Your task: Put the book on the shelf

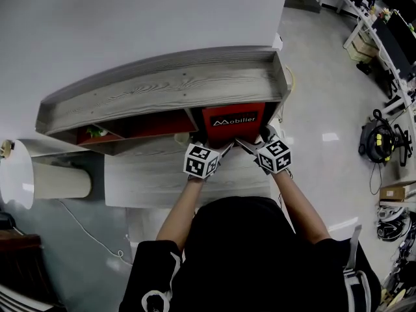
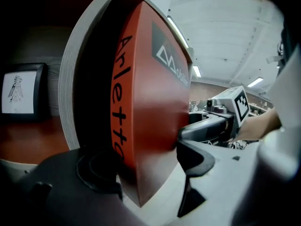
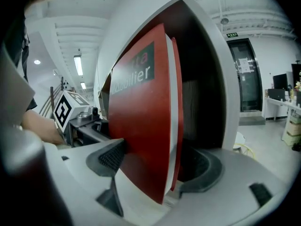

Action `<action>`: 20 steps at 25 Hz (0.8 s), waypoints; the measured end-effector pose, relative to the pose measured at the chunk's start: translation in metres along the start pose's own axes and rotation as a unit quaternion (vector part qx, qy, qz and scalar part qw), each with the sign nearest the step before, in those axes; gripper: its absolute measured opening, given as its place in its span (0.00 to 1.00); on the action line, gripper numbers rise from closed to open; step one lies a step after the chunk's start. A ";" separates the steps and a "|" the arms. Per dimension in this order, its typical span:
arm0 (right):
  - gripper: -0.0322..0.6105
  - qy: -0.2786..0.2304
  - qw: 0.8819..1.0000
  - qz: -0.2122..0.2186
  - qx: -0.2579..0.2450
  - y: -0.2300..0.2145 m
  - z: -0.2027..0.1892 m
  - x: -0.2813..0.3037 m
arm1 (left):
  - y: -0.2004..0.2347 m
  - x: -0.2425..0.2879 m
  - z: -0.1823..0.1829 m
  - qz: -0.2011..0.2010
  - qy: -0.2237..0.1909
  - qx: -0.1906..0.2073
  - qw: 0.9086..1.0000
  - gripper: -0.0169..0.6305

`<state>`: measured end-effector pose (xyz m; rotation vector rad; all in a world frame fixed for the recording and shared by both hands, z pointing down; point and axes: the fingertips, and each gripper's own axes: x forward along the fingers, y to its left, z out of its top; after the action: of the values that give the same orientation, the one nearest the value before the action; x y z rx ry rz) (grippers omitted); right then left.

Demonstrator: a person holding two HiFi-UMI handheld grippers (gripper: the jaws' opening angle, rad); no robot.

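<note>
Red book upright, cover facing out, partly inside right compartment of shelf, beside divider.
Left gripper closed tight on spine-side lower corner; right gripper closed tight on page-edge lower corner. Neither jaw pair shows a gap.
Two-corner hold likely chosen to square book to opening and stop it twisting.
Judgement: insertion well along. Next step is to push deeper, then release.

Small framed drawing; white cable on grey floor; cardboard box at right edge
</note>
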<state>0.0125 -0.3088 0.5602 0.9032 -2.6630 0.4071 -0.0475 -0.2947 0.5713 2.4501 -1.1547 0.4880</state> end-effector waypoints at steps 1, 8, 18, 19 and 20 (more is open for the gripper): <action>0.62 0.002 1.000 -0.005 0.000 -0.001 0.000 0.001 | 0.001 0.001 0.000 0.004 0.001 -0.001 1.000 0.56; 0.59 0.004 0.999 -0.037 -0.001 -0.012 -0.003 0.003 | 0.010 0.007 0.000 0.029 0.008 -0.008 1.000 0.56; 0.59 0.000 0.999 -0.051 0.009 -0.014 -0.006 0.003 | 0.010 0.009 -0.001 0.038 0.017 -0.002 0.999 0.56; 0.59 -0.002 0.999 -0.053 0.007 -0.014 -0.004 0.002 | 0.010 0.008 0.001 0.040 0.016 -0.003 0.999 0.56; 0.59 -0.005 0.998 -0.055 0.004 -0.013 -0.002 0.002 | 0.010 0.006 0.003 0.043 0.013 -0.002 0.999 0.56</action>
<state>0.0197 -0.3189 0.5644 1.0506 -2.6081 0.3887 -0.0508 -0.3059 0.5738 2.3916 -1.2527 0.5416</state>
